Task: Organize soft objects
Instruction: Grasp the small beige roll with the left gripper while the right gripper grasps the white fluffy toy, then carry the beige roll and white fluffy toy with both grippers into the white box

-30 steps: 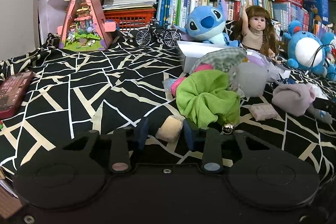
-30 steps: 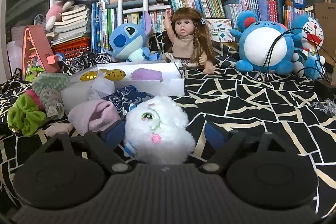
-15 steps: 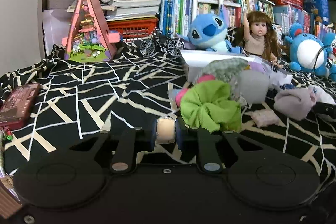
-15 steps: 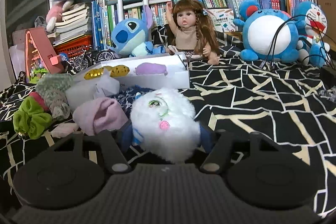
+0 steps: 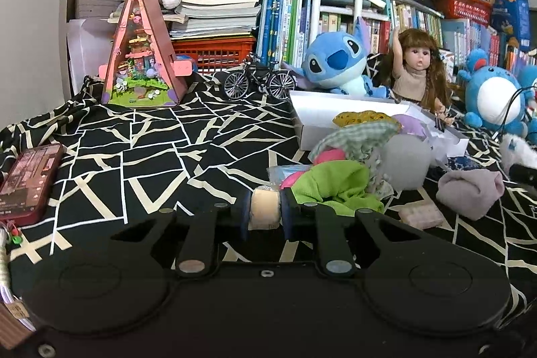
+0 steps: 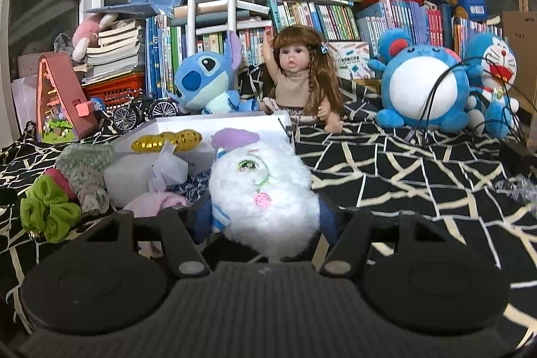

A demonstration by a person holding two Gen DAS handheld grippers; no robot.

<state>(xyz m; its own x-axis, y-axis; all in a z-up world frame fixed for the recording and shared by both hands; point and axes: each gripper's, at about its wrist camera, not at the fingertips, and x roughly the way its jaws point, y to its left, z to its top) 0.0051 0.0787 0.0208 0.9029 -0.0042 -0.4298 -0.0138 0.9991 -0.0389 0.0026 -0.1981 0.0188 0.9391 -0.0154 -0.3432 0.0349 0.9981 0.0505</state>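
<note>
- Left gripper [image 5: 265, 212] is clamped narrowly on a beige sponge [image 5: 265, 211], just left of the green scrunchie [image 5: 335, 187].
- Right gripper [image 6: 265, 217] squeezes a white plush [image 6: 263, 195] between wide-set fingers, lifted near the white box [image 6: 221, 128].
- Pink sock [image 5: 471, 190] lies at right.

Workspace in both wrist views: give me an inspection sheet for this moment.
Surface: black cloth with cream lines.
Job's things: white box holding soft items; green scrunchie; pink sock.
Clutter: phone, toy bicycle, doll.
Grippers: left gripper shut on beige sponge; right gripper shut on white plush.
Cables: black cables across blue plush.
Surroundings: bookshelf, windows.
</note>
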